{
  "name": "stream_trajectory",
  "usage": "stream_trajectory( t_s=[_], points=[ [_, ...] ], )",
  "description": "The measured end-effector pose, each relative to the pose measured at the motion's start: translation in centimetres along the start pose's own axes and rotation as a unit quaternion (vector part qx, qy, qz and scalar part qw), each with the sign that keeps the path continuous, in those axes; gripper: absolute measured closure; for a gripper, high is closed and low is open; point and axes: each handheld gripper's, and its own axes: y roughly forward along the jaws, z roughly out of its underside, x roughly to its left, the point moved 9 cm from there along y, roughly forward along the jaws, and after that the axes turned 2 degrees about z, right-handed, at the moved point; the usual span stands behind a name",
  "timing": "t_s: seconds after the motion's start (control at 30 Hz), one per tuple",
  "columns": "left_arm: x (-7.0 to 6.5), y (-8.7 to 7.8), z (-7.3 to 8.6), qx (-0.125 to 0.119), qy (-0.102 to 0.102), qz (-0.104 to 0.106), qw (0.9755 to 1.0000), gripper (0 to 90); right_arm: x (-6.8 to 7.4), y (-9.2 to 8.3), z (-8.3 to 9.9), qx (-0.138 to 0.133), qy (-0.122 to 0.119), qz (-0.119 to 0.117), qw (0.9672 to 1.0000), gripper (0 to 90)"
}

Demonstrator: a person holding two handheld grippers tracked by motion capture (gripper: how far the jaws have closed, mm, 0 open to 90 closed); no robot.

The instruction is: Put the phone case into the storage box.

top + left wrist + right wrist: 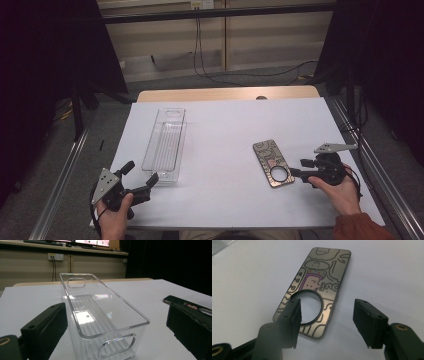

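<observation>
A flat phone-shaped case [273, 163] printed with a cartoon drawing lies on the white table sheet [225, 125] at the right. In the right gripper view the case [322, 272] has a black ring [308, 291] round a hole near its close end. My right gripper [298, 168] [327, 307] stands open at that end, one jaw over the case's edge, the other beside it on the sheet. A clear plastic bin [165, 145] [100, 307] stands left of centre. My left gripper [142, 171] [115, 312] is open just before the bin's near end, holding nothing.
The light wooden table edge [225, 93] shows beyond the sheet. Metal rails [65, 170] run along both sides of the table, with dark curtains behind them. Cables [200, 55] hang at the back wall. Bare sheet lies between the bin and the case.
</observation>
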Motion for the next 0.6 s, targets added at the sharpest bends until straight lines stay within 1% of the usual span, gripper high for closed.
stream_trajectory(
  t_s=[0.03,0.07,0.13,0.2,0.23,0.27,0.3,0.33,0.37,0.4,0.43,0.47,0.5,0.57,0.6],
  points=[
    [0.0,0.0,0.0,-0.001,-0.001,0.001,1.0,3.6,0.0,0.1,0.1,0.016,0.002,0.0,0.9999,40.4],
    [-0.1,0.1,0.0,-0.002,-0.004,0.002,1.0,3.6,-0.1,0.3,-0.1,0.02,-0.005,0.0,0.9998,41.7],
    [0.1,0.0,0.1,0.002,-0.001,0.001,1.0,3.6,-0.2,0.7,-0.1,0.036,-0.006,0.0,0.9993,44.3],
    [0.2,0.0,0.1,0.0,-0.001,-0.005,1.0,3.6,-0.3,1.0,-0.3,0.04,-0.011,0.004,0.9991,48.3],
    [0.2,0.0,0.1,0.001,0.0,-0.004,1.0,3.6,-0.3,1.0,-0.3,0.04,-0.011,0.004,0.9991,48.3],
    [0.2,0.0,0.1,0.0,-0.002,-0.004,1.0,3.6,-0.6,1.5,-0.5,0.044,-0.014,0.002,0.9989,53.9],
    [0.2,0.0,0.1,0.001,-0.001,-0.003,1.0,3.6,-0.8,1.5,-0.4,0.055,-0.011,0.013,0.9984,56.0],
    [0.1,0.0,0.1,0.001,0.0,-0.001,1.0,3.6,-0.9,1.6,-0.5,0.053,-0.01,0.02,0.9983,57.8],
    [0.2,0.0,0.1,0.002,-0.001,-0.001,1.0,3.6,-1.1,1.6,-0.8,0.047,-0.014,0.02,0.9986,61.5],
    [0.2,0.0,0.1,0.002,-0.001,-0.001,1.0,3.6,-1.1,1.6,-0.8,0.047,-0.014,0.02,0.9986,61.5],
    [0.3,0.0,0.1,0.002,0.0,-0.005,1.0,3.6,-1.4,1.6,-1.3,0.044,-0.015,0.026,0.9986,67.1],
    [0.3,0.0,0.1,0.003,0.0,-0.005,1.0,3.6,-1.4,1.6,-1.3,0.044,-0.015,0.026,0.9986,67.1],
    [0.3,0.1,0.2,0.003,0.001,-0.003,1.0,3.6,-1.7,1.6,-1.9,0.046,-0.007,0.028,0.9985,71.6],
    [0.5,0.1,0.2,0.002,-0.002,-0.005,1.0,3.6,-2.0,1.9,-2.5,0.046,0.001,0.028,0.9985,74.4],
    [0.5,0.1,0.1,0.002,0.0,-0.008,1.0,3.6,-2.1,2.1,-2.8,0.047,0.003,0.025,0.9986,77.5]
  ],
)
